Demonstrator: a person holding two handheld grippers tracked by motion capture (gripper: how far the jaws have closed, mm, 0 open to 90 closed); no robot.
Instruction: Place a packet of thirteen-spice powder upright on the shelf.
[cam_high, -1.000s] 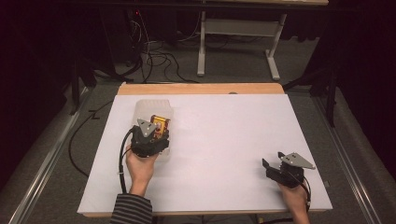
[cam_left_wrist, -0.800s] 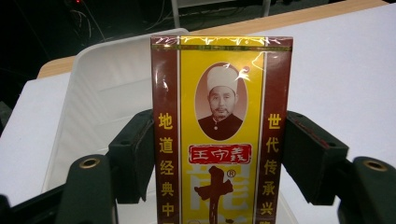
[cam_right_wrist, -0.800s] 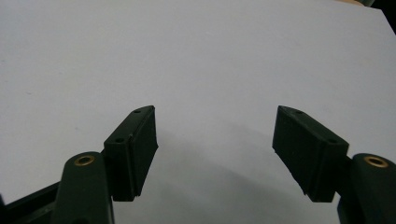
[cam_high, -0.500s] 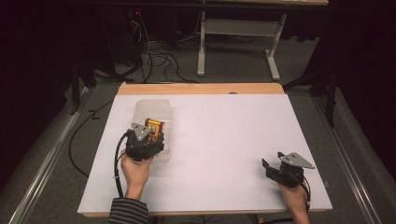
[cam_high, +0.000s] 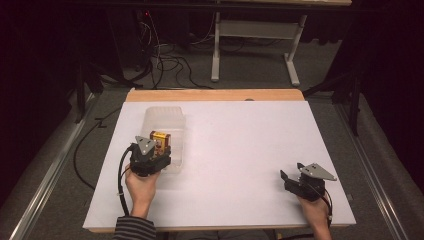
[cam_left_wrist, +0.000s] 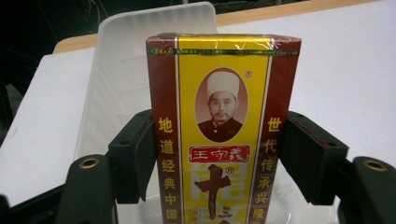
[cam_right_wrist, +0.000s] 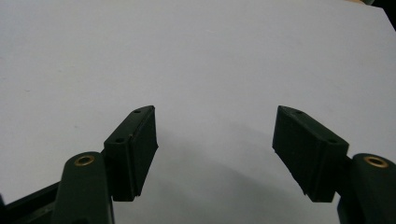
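A red and yellow box (cam_left_wrist: 223, 130) with Chinese lettering and a portrait stands upright between the jaws of my left gripper (cam_left_wrist: 219, 154), whose pads press its two red sides. In the high view this box (cam_high: 161, 139) is at the near end of a clear plastic tray (cam_high: 165, 117) on the left of the table, with my left gripper (cam_high: 159, 151) just behind it. The tray (cam_left_wrist: 135, 56) stretches away behind the box. My right gripper (cam_high: 286, 181) rests open near the table's front right corner; its jaws (cam_right_wrist: 215, 140) are wide apart over bare white surface.
A white sheet (cam_high: 240, 145) covers the table, with a wooden strip (cam_high: 215, 95) along the far edge. Beyond it, on the floor, are cables (cam_high: 165, 60) and a metal table frame (cam_high: 252, 45). A rail (cam_high: 45, 180) runs along the left.
My left gripper has drawn back toward the person and slightly left, and the box has come with it. The right gripper has stayed where it was.
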